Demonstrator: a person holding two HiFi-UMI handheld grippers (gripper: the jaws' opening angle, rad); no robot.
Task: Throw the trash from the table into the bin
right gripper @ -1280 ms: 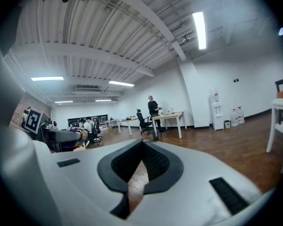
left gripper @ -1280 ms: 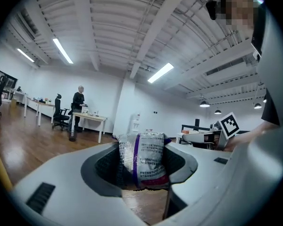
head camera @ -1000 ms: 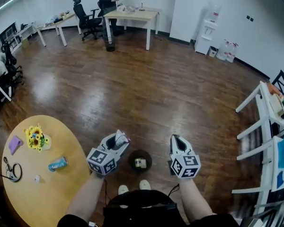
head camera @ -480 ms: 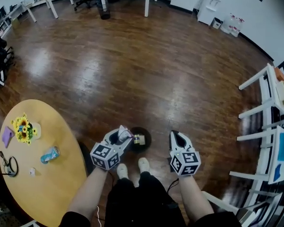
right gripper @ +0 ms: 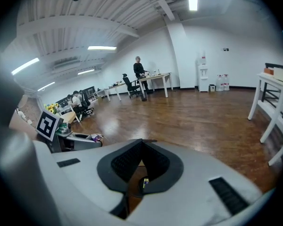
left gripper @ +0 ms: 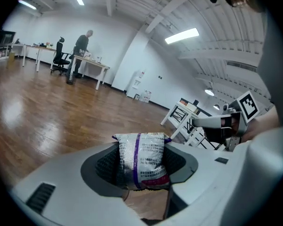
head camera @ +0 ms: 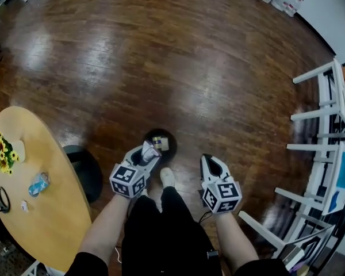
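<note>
Head view: left gripper [head camera: 146,154] clamps a silver-purple snack packet [left gripper: 142,160] by the black bin [head camera: 172,138]. Right gripper [head camera: 207,161] is clenched tight, empty.

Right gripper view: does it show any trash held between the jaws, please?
No, the right gripper has its jaws together with nothing between them.

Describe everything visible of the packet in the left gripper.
The packet is a small crinkled foil pouch, silvery with a purple stripe, fine print and a reddish lower edge. It stands upright, pinched between the left gripper's jaws, its top poking above them. In the head view it overlaps the near edge of the dark round bin.
</note>
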